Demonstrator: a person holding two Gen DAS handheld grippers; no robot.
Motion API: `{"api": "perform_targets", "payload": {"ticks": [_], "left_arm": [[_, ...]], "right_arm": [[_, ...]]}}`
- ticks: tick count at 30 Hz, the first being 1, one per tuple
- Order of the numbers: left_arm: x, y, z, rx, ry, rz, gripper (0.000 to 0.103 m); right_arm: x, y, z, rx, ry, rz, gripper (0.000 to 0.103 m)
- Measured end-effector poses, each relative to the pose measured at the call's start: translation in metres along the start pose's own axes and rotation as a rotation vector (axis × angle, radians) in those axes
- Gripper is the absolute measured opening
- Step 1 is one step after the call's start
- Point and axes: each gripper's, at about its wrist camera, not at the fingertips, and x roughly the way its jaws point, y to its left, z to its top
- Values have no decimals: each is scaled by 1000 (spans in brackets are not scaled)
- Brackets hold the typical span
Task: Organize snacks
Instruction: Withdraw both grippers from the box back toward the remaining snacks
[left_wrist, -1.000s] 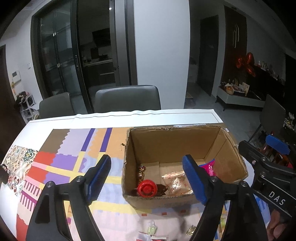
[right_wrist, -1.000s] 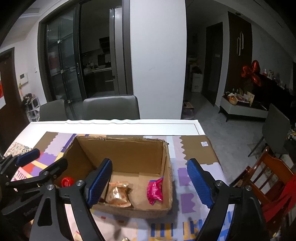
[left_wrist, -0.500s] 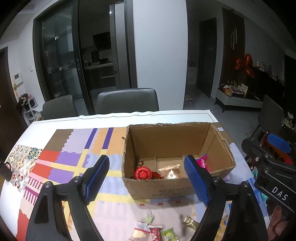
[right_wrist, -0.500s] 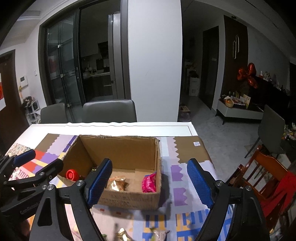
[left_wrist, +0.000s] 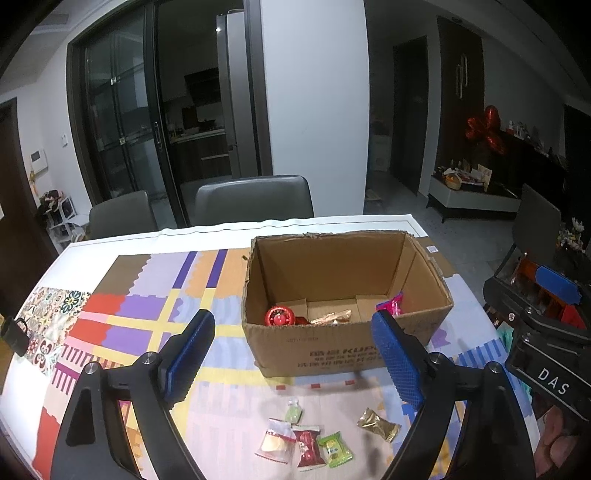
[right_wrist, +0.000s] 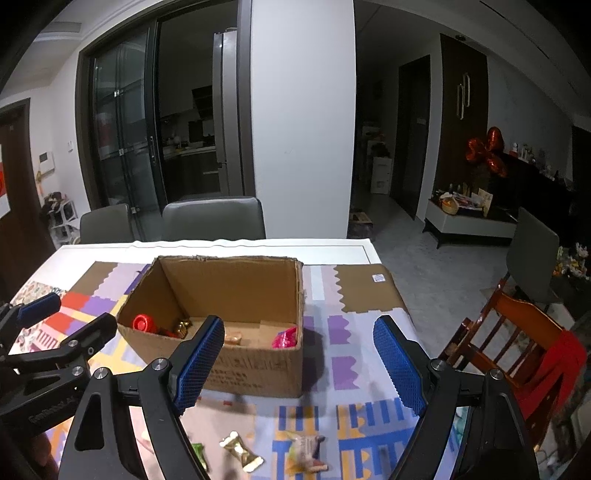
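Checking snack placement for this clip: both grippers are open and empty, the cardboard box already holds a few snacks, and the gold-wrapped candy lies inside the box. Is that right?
Not quite. The gold-wrapped candy lies on the patterned mat in front of the cardboard box, outside it, as the left wrist view shows. The rest holds: left gripper and right gripper are open and empty.

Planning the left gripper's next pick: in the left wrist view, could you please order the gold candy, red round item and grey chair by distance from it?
1. Gold candy, on the mat, lower right.
2. Red round item, inside the cardboard box, left corner.
3. Grey chair, beyond the table.
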Motion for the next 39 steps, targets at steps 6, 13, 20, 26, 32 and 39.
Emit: {"api": "perform_targets", "payload": {"ticks": [6, 13, 20, 26, 32, 39], "left_arm": [[-4, 0, -6, -3, 2, 3, 87], [-6, -1, -21, 10, 15, 6, 87], [-7, 2, -37, 4, 25, 27, 87], [-4, 3, -50, 3, 39, 28, 87], [-1, 1, -62, 1, 45, 24, 87], [6, 1, -77, -13, 54, 19, 87]], "right_arm": [[-5, -1, -7, 3, 6, -3, 84], [-10, -3, -17, 0, 6, -7, 84], [-12, -3, -35, 1, 25, -8, 84], [-9, -2, -46, -5, 46, -6, 84], [-4, -3, -56, 1, 67, -12, 84], [4, -5, -70, -3, 92, -18, 84]]}}
